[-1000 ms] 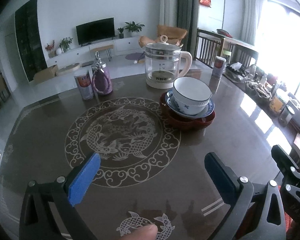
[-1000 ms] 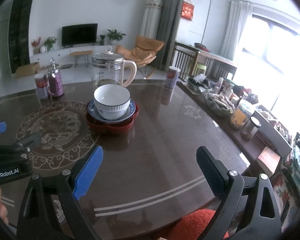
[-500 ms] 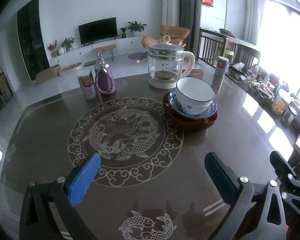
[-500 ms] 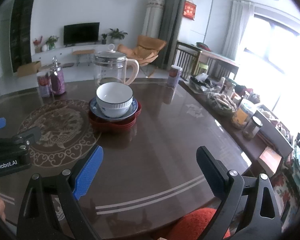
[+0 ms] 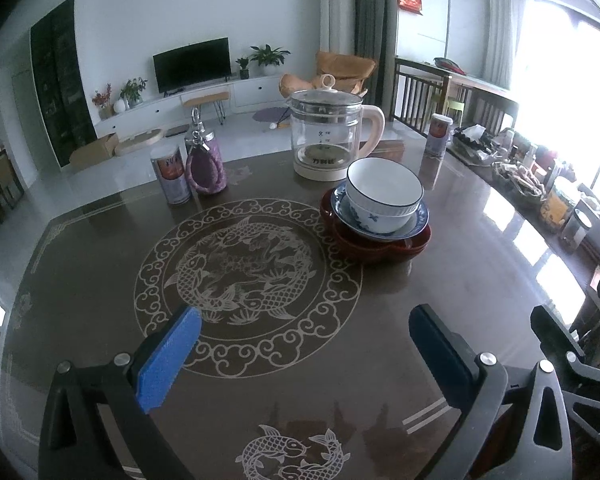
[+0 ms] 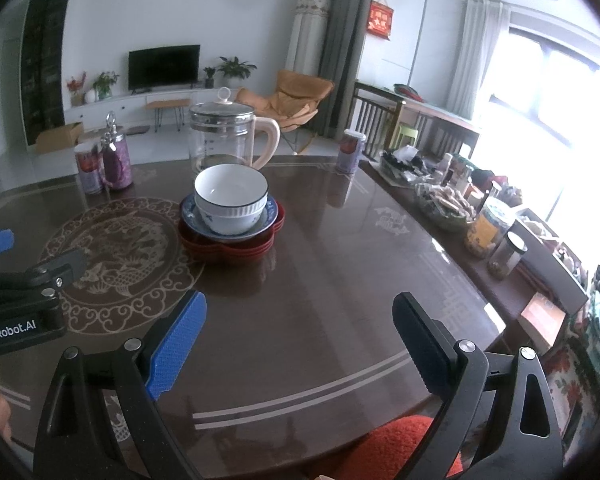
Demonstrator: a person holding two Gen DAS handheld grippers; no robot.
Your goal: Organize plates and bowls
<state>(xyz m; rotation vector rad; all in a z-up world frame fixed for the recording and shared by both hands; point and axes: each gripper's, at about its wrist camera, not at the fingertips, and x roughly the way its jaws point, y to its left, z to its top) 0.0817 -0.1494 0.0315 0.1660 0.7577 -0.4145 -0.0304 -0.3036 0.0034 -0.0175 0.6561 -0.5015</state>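
The left tongs (image 5: 304,344) are hovering low over the dark tabletop (image 5: 380,340) at the bottom of the left wrist view, spread wide with nothing between the blue pads, pointing level across the fish-and-scroll medallion toward the dishes. The right tongs (image 6: 300,332) are sitting in the same pose at the bottom of the right wrist view, also spread apart and gripping nothing, with the left tool's black body showing at the left edge of that frame. The stack is standing well beyond both pairs of tongs, right of centre in the left view and left of centre in the right view: a white bowl (image 5: 384,196) with a dark rim is nesting upright in a blue-patterned plate (image 5: 418,222), which is resting on red lacquer plates (image 5: 380,246) piled on the tabletop. Just behind the stack a glass kettle (image 5: 328,136) with a cream handle is standing, and toward the upper left of the left view a purple-sleeved bottle (image 5: 206,160) and a printed can (image 5: 174,180) are standing side by side. Another can (image 5: 438,134) is standing at the far right edge of the tabletop.
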